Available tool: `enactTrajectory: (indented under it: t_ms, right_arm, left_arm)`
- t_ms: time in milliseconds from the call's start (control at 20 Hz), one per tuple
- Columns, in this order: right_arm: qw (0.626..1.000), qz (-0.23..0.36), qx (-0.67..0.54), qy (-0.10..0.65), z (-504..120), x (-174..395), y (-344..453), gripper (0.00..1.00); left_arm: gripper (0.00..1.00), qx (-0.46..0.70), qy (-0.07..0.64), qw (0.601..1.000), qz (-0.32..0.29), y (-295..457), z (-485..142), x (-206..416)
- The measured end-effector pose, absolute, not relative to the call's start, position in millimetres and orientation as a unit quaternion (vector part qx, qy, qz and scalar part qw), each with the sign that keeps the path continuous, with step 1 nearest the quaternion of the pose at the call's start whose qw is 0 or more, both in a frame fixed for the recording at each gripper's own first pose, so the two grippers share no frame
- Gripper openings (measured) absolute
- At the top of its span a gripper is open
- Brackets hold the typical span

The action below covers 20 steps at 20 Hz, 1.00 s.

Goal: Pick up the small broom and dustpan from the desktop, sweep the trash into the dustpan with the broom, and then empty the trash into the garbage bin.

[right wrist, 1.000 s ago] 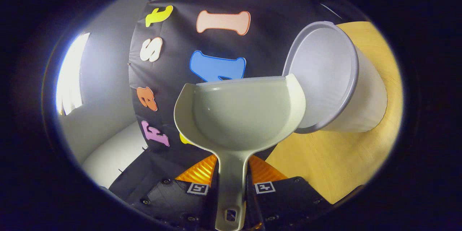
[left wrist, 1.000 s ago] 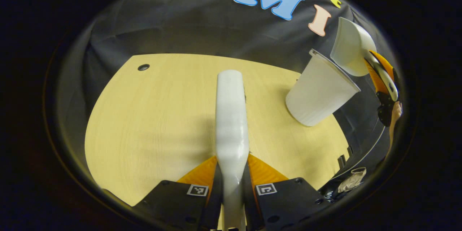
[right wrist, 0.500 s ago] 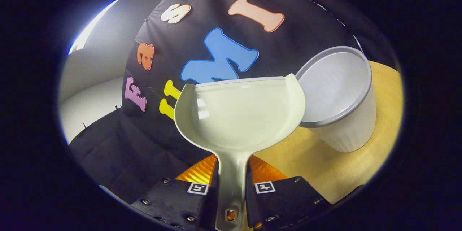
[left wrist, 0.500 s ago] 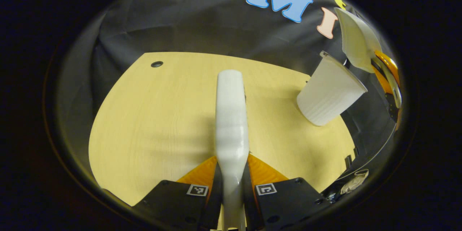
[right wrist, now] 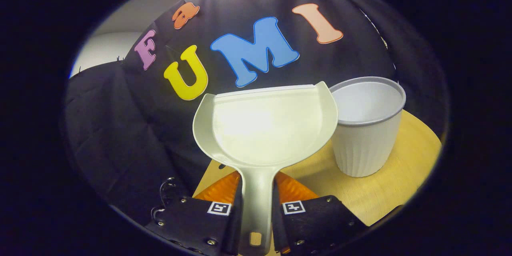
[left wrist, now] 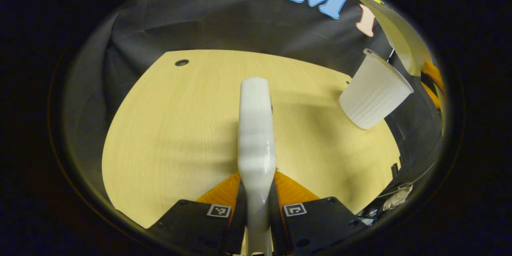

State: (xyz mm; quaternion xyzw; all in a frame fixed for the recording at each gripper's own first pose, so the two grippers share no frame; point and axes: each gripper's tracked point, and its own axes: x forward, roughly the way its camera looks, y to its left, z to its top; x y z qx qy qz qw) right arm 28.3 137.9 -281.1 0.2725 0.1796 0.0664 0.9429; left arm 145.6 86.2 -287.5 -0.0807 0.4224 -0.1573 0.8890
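Note:
In the left gripper view, my left gripper [left wrist: 257, 208] is shut on the white broom [left wrist: 256, 128], whose long body runs forward above the desktop [left wrist: 172, 128]. The white ribbed garbage bin [left wrist: 374, 96] stands at the far right of the desk, and the dustpan [left wrist: 402, 38] hangs edge-on above it. In the right gripper view, my right gripper [right wrist: 256, 212] is shut on the handle of the cream dustpan [right wrist: 266, 128], held nearly level with nothing in its scoop. The garbage bin [right wrist: 366, 128] stands upright just right of the pan; its inside looks bare.
The light wooden desktop [right wrist: 376, 196] has a round cable hole [left wrist: 182, 63] at its far left. Black cloth walls the booth behind the desk. Cables and a small pale object [left wrist: 394, 200] lie off the desk's right edge.
The dustpan has rolled back from a tipped-over pose to nearly level beside the bin. In the left gripper view the bin and dustpan have drifted up and to the right.

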Motion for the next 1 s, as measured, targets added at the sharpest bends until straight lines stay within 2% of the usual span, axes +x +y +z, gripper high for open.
enactTrajectory:
  t_ms: [400, 1000]
  right_arm:
    - [0.947, 0.057, 0.193, 0.252, -348.5, 12.0, 159.8, 0.32]
    - [0.903, 0.043, 0.154, 0.398, -492.8, -10.3, 163.0, 0.33]
  left_arm:
    - [0.34, -0.075, 0.444, 0.885, -0.121, 97.8, -299.7, 135.8]
    - [0.36, -0.059, 0.485, 0.867, -0.096, 77.8, -346.8, 142.4]
